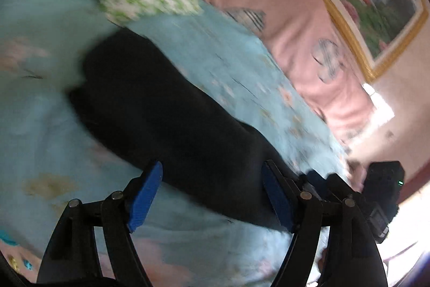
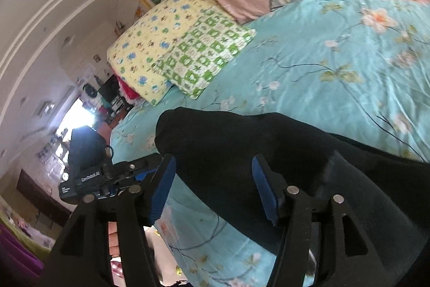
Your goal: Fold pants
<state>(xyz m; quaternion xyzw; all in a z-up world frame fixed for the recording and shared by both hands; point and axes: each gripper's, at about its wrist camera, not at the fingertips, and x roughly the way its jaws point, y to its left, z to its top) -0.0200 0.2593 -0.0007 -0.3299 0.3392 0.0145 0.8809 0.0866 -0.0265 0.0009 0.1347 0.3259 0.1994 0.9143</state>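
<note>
Blue-padded left tool [image 1: 212,195]: jaws apart, nothing clamped, black cloth showing beyond the gap. Right tool [image 2: 213,187]: jaws likewise apart, empty. Item: pants [image 2: 242,152], black, lying in a long band across the turquoise floral bed sheet [image 2: 336,71], one rounded end toward the pillows [image 2: 174,53]. Handling, by judgement: soft, limp, light, not fragile (likely to sag and slide on the smooth sheet). Best taken at the edge or corners of one end, one tool each.
</note>
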